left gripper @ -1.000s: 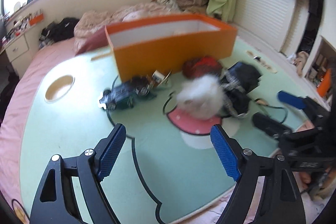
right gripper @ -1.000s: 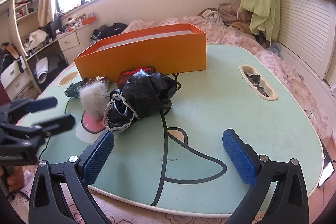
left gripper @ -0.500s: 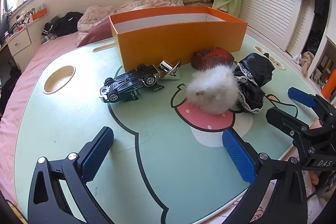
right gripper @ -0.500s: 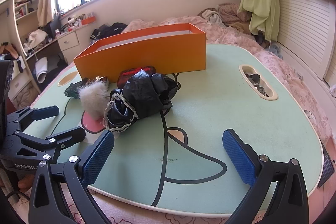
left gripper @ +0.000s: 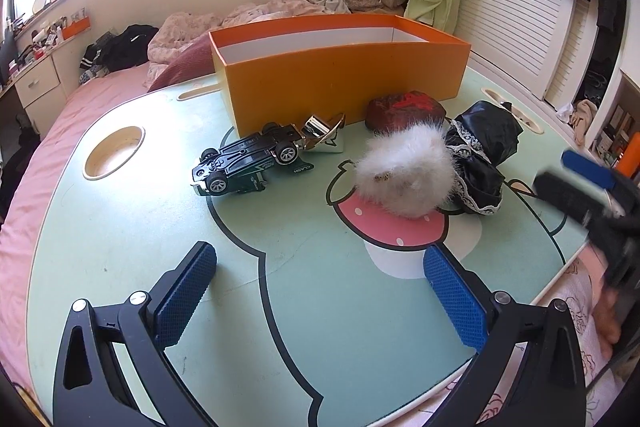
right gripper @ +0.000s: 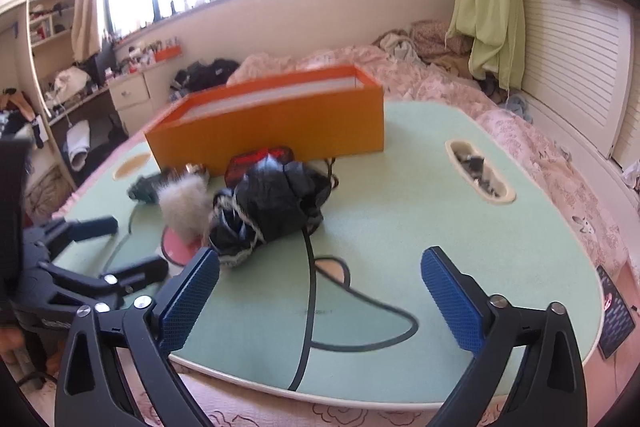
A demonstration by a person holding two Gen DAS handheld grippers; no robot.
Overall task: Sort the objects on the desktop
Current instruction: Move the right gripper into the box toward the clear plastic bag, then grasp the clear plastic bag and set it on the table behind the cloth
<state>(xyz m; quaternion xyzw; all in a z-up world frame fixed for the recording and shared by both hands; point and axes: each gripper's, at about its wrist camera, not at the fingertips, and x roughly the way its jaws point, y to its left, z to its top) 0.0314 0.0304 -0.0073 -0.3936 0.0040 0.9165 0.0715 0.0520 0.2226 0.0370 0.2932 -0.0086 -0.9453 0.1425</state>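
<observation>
Green tabletop (left gripper: 120,247) with a cartoon print, laid over a pink-covered bed; holds all items listed.

Orange box (left gripper: 344,83), open-topped, white inside, at the far side of the table. Nothing can be seen inside it from either view.

Toy race car (left gripper: 248,157), black, lying upside down with its wheels up, just in front of the box's left end.

Shiny metallic item (left gripper: 322,131), gold and silver, touching the car's far end and close against the box wall; its kind cannot be told.

Dark red pouch (left gripper: 404,107), flat on the table at the foot of the box's front wall.

White fur ball (left gripper: 404,173), on the printed pink mushroom cap, nearer than the pouch, touching the black bundle to its right.

Black lace-trimmed fabric bundle (right gripper: 276,203), crumpled, right of the fur ball.

Left gripper (left gripper: 320,287): blue pads spread fully apart over bare tabletop near the front edge, nothing between them.

Right gripper (right gripper: 320,291): jaws wide but closing, nothing between them, above the table's near edge; the black bundle lies ahead of its left finger. It shows blurred at the right edge of the left wrist view.
</observation>
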